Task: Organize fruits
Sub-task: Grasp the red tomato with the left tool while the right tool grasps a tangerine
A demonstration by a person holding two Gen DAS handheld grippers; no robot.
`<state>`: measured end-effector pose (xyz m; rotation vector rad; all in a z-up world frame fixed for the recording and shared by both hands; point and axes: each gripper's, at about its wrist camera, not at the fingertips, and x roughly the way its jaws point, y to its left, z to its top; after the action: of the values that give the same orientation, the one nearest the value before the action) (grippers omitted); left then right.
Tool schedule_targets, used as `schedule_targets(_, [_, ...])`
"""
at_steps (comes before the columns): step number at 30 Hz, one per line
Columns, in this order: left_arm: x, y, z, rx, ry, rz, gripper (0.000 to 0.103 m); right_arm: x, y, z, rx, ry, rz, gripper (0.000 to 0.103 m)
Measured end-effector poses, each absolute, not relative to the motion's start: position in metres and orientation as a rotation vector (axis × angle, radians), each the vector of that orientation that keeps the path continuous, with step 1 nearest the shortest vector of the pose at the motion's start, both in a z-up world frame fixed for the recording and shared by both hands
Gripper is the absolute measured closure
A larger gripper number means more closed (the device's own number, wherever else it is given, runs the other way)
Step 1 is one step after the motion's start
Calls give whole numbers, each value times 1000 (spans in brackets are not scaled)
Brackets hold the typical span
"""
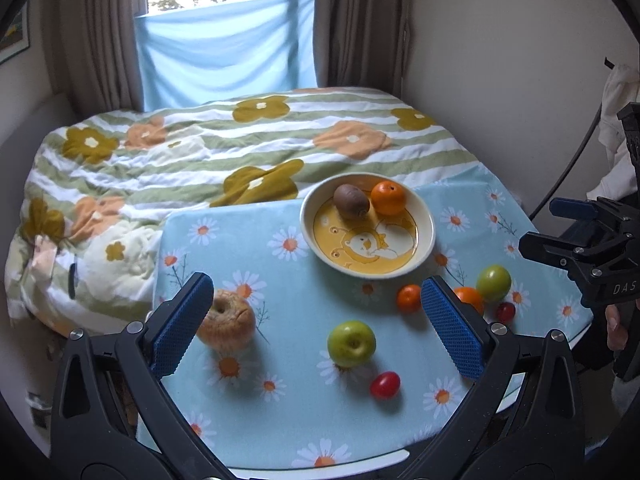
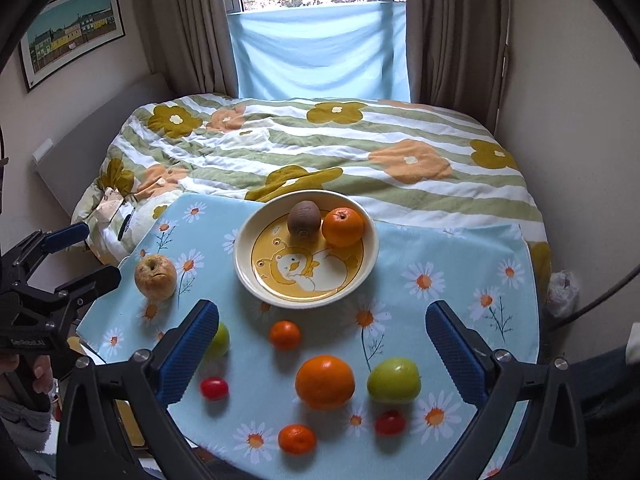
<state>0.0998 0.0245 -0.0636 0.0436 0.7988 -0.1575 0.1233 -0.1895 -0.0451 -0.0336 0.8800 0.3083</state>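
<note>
A yellow cartoon plate [image 1: 426, 240] [image 2: 256, 276] holds a kiwi [image 1: 351, 200] [image 2: 304, 218] and an orange [image 1: 388, 198] [image 2: 343, 227]. On the daisy cloth lie a wrinkled apple [image 1: 230, 324] [image 2: 155, 277], green apples [image 1: 351, 344] [image 2: 394, 380], a big orange [image 2: 325, 382], mandarins [image 1: 409, 298] [image 2: 285, 335] and cherry tomatoes [image 1: 385, 385] [image 2: 214, 388]. My left gripper [image 1: 316, 284] [image 2: 100, 250] hangs open above the table's left side, empty. Above the near fruits my right gripper [image 2: 320, 308] [image 1: 540, 224] is open and empty too.
A bed with a flowered, striped quilt [image 2: 320, 152] adjoins the table's far edge. Curtains and a blue cloth [image 2: 320, 52] cover the window behind it. A wall runs along the right. A person's hand [image 2: 40, 376] grips the left tool. The rounded table front edge [image 1: 320, 466] is near.
</note>
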Motion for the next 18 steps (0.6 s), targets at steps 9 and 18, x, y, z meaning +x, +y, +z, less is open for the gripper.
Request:
schedule_targets(9, [68,20,-98,71,867,-215,0,76,-188,-70,27,916,255,0])
schedule_targets(18, [54,4,-154,71,940,-257,0,56,-187,-126,30,998,255,0])
